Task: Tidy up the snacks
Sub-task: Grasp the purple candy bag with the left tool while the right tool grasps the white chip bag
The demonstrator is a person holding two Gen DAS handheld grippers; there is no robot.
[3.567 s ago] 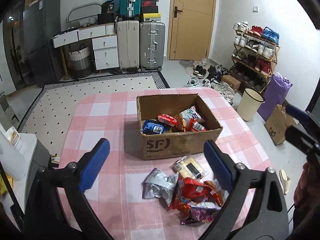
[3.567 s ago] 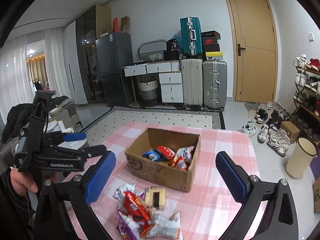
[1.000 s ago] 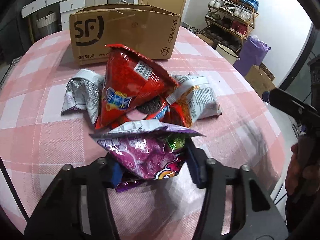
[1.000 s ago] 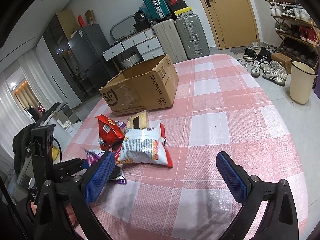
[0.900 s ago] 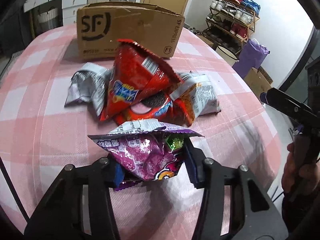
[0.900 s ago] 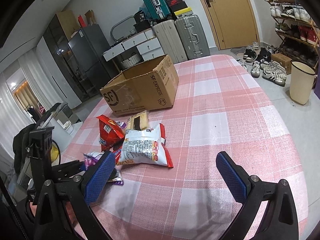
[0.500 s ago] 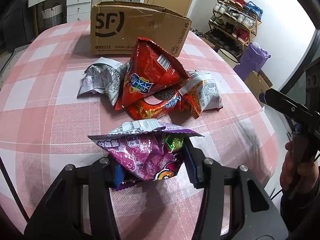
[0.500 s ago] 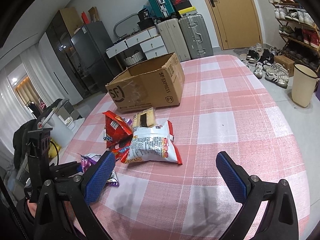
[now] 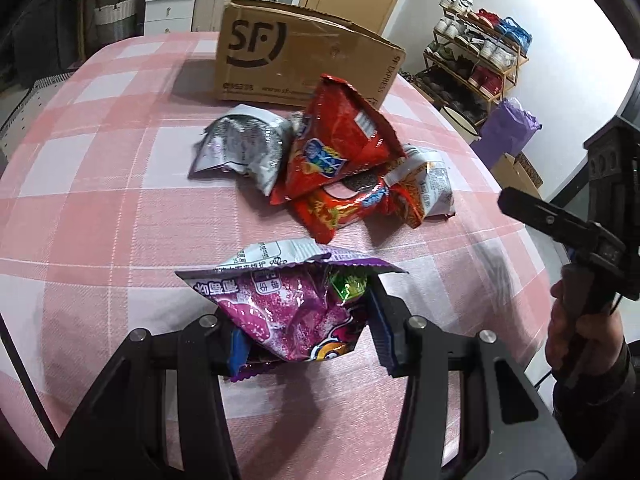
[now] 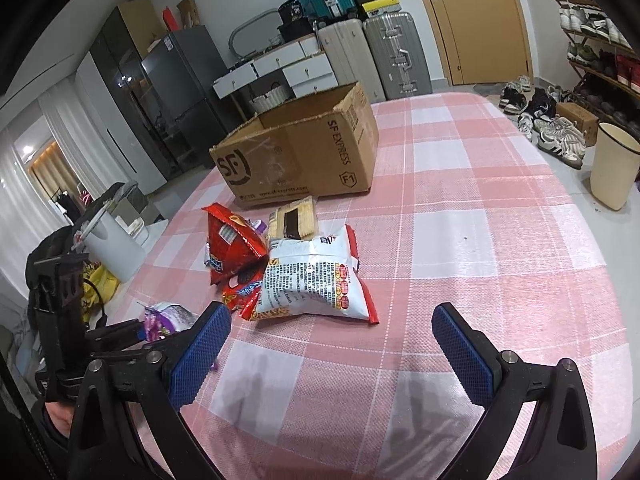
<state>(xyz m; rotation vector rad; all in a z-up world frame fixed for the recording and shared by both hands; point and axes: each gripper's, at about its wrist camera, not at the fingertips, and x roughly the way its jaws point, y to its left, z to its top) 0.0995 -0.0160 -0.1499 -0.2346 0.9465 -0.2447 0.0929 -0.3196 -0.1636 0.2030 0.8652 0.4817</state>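
Note:
My left gripper (image 9: 306,336) is shut on a purple snack bag (image 9: 292,304), held just above the pink checked tablecloth (image 9: 100,208). Beyond it lies a pile: a red bag (image 9: 340,148), a silver bag (image 9: 240,148), a red cookie pack (image 9: 344,208) and a white-and-red bag (image 10: 316,276). A biscuit pack (image 10: 294,220) lies behind them. The SF cardboard box (image 9: 296,60) stands further back, open at the top. My right gripper (image 10: 332,344) is open over the cloth, near the white-and-red bag, with nothing between its fingers. The left gripper with the purple bag (image 10: 168,318) shows at its left.
Suitcases (image 10: 376,52), white drawers (image 10: 288,64) and a fridge (image 10: 180,92) stand behind the table. A shoe rack (image 9: 480,56), a bin (image 10: 614,168) and a purple bag (image 9: 508,132) stand on the floor to the right. The table edge falls away on the right.
The left gripper has drawn back from the pile with the purple bag still gripped, so pile and box look farther away. The right gripper has shifted slightly and stays open.

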